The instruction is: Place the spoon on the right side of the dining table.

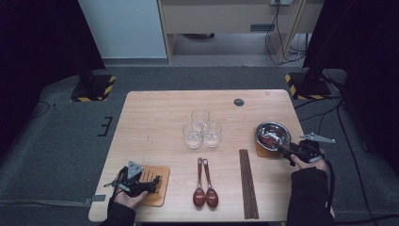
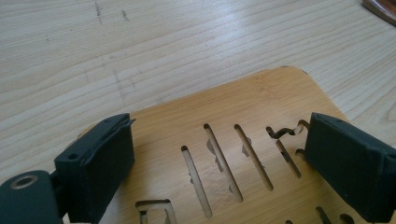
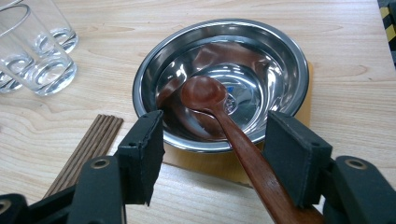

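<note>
A steel bowl [image 3: 280, 70] stands on a wooden coaster [image 3: 205, 165] at the table's right side [image 1: 261, 128]. A brown wooden spoon [image 3: 205, 93] lies with its head in the bowl and its handle over the near rim. My right gripper [image 3: 215, 154] is open, and the handle runs between its jaws, close to the right-hand one, with a clear gap on the other side. At the front left, my left gripper [image 2: 224, 163] hangs open just above a second wooden coaster with cut slots [image 2: 233, 116], nothing between its jaws [image 1: 157, 181].
Three empty glasses [image 1: 202, 128] cluster at the table's middle. Two more brown spoons [image 1: 205, 188] lie side by side near the front edge, and a bundle of dark chopsticks [image 1: 248, 183] lies to their right. The glasses [image 3: 42, 51] and chopsticks [image 3: 88, 149] lie left of the bowl.
</note>
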